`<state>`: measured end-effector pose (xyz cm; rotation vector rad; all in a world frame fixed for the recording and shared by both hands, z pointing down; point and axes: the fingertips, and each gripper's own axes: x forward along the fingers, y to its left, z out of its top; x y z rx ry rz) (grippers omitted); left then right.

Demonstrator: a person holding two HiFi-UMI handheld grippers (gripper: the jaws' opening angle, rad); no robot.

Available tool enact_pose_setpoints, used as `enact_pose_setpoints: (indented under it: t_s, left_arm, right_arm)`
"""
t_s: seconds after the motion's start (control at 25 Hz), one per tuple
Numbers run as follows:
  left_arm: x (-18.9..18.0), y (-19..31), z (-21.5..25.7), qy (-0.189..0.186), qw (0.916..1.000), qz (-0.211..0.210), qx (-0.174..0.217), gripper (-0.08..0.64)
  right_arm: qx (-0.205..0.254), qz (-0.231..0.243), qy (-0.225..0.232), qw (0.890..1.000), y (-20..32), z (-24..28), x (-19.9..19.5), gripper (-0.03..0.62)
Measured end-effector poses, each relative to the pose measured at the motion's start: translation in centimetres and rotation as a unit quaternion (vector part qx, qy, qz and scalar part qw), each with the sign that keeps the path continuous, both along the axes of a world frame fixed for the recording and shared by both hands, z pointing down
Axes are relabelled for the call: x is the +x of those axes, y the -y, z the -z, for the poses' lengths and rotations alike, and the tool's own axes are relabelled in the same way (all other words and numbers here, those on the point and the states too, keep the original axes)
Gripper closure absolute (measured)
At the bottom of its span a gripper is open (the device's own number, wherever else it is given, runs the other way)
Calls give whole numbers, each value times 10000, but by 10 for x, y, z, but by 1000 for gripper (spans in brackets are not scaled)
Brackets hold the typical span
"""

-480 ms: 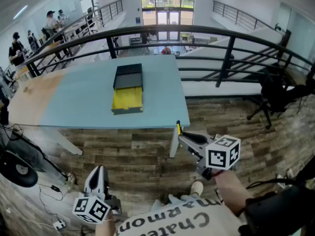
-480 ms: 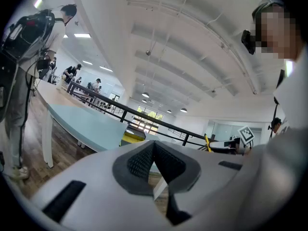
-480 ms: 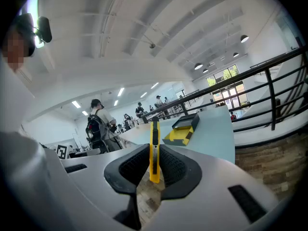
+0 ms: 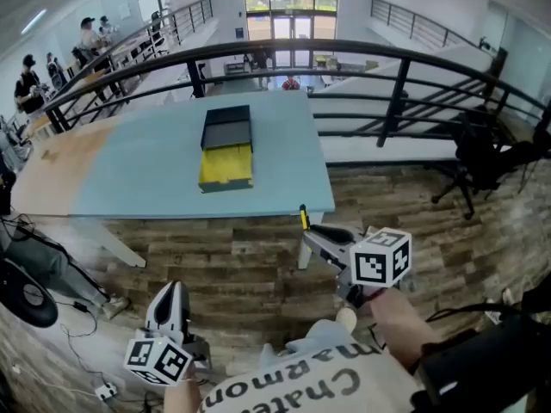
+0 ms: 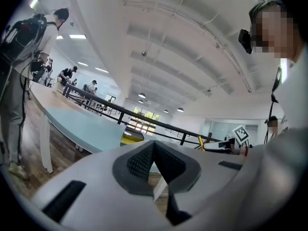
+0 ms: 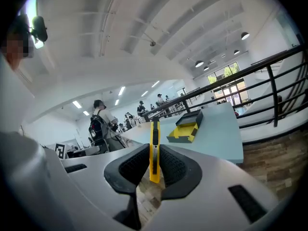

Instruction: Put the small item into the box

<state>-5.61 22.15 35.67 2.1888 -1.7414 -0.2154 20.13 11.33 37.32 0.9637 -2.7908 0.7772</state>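
Right gripper [image 6: 154, 165] grasps the yellow item [image 6: 154, 137], well apart from the box [image 6: 186, 126].

item [image 6: 154, 148]: slim yellow, upright in right gripper [image 4: 306, 234] | box [image 4: 226, 157]: open, on table [image 4: 129, 179]

Tally by kind
Two grey hand-held grippers, left hand-held gripper [image 4: 174, 291] and right hand-held gripper [image 4: 308, 235], near; one slim yellow item [image 4: 303, 216]; one pale blue bench [image 4: 129, 170]; one black yellow-lined open box [image 4: 226, 166] far; one black office chair [image 4: 478, 166] right.
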Motion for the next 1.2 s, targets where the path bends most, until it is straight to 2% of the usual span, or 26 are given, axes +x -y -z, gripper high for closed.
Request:
enact_pose_setpoints:
  t_s: [0.24, 0.48, 0.64, 0.8, 1.04, 1.2]
  left_arm:
    - [3, 13, 8, 4, 10000, -45, 89, 557]
    - [1, 40, 22, 26, 9997, -63, 254, 558]
    - [5, 69, 24, 75, 9995, -37, 291, 558]
    - [21, 122, 30, 122, 9993, 30, 344, 558]
    - [-12, 163, 40, 72, 9987, 221, 444, 558]
    - [-17, 192, 44, -146, 9976, 394, 541, 557]
  right_arm:
    - [-91, 130, 113, 9998, 8, 1, -16, 511]
    - [-69, 397, 110, 9991, 38, 5, -45, 511]
    - [-46, 614, 52, 9981, 75, 7, -56, 511]
    - [35, 814, 132, 9966, 131, 15, -51, 511]
    - [120, 1089, 73, 9940, 173, 26, -97, 511]
    - [105, 1265, 62, 9919, 205, 25, -110, 511]
